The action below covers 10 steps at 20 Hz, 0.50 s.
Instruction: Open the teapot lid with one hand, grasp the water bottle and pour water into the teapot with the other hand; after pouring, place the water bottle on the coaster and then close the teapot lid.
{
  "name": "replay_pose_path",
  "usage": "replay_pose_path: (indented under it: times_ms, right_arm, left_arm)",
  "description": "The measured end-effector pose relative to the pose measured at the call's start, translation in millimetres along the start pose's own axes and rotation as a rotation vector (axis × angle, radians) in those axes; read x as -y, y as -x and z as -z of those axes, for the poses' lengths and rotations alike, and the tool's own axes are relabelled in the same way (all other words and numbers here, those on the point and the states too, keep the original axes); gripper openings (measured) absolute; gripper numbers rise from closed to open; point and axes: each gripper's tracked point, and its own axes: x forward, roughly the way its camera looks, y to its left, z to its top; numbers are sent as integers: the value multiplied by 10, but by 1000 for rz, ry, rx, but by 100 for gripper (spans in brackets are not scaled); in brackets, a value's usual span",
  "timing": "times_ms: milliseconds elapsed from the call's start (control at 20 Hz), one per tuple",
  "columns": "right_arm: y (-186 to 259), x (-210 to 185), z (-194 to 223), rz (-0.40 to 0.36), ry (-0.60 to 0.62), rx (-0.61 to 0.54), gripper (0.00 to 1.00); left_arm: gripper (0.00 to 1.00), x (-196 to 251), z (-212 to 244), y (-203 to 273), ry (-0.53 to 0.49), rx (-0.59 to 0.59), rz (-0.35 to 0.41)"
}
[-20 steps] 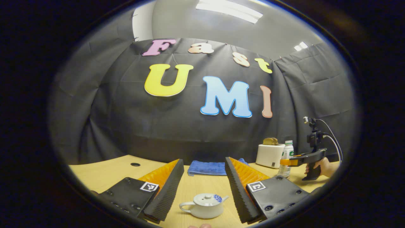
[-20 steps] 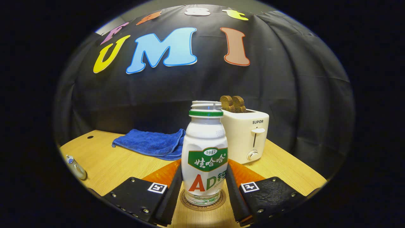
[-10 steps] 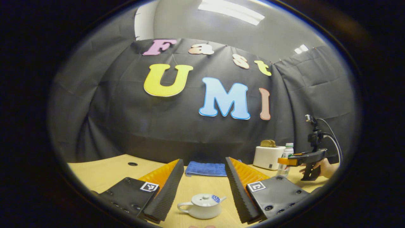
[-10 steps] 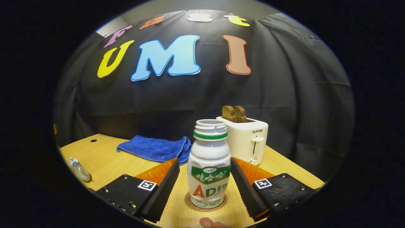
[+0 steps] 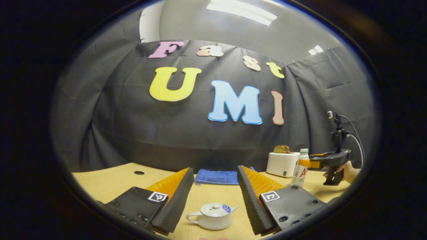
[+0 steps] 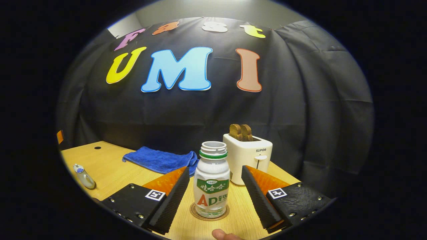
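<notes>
In the right gripper view the water bottle (image 6: 211, 180) stands upright and uncapped on the round coaster (image 6: 209, 212), at about 6 o'clock in the picture, between the spread fingers of the right gripper (image 6: 213, 196); the fingers stand wide with clear gaps on both sides, pressing on nothing. Behind the bottle at 12 to 1 o'clock sits a white toaster (image 6: 248, 156), and a blue cloth (image 6: 160, 159) lies at 10 o'clock on the wooden table (image 6: 110, 173). In the left gripper view the teapot (image 5: 212, 216) rests at 6 o'clock, ahead of and between the fingers of the left gripper (image 5: 213, 200), which also stands wide and holds nothing; the teapot lid (image 5: 213, 209) sits on the pot. Far off at 3 o'clock in that view the right gripper shows with a hand (image 5: 348, 170) on its grip, just beside the bottle. As things lie, the bottle is on the coaster and the lid is closed, which is how the task wants them at its close. The same arrangement would equally fit a bottle waiting to be picked up and a lid waiting to be lifted. Whether any water is in the pot cannot be seen, so the pictures do not settle which of the two this is
</notes>
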Motion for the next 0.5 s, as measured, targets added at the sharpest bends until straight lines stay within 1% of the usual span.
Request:
replay_pose_path:
  times_ms: [50, 200, 300, 350, 400, 450, 500]
  right_arm:
    - [121, 21, -53, 5, -3, 14, 96]
    - [639, -71, -170, -10, -62, 85, 96]
    - [976, -141, -132, 12, -62, 110, 96]
    - [1123, -229, -113, 18, -71, 107, 96]
    - [1229, -347, -56, 14, -88, 92, 96]
    - [1328, -510, 52, -4, -107, 51, 96]
    - [1425, -714, 166, -57, -108, 15, 96]
  left_arm:
    - [87, 10, -1, 18, 1, -4, -4]
    - [88, 111, 26, 210, 25, -33, -23]
    - [94, 339, 41, 382, 45, -52, -26]
    - [97, 459, 25, 446, 32, -61, -39]
    - [100, 513, 2, 510, 16, -62, -75]
    - [99, 580, 2, 564, 2, -58, -105]
    - [99, 685, 42, 626, 2, -56, -124]
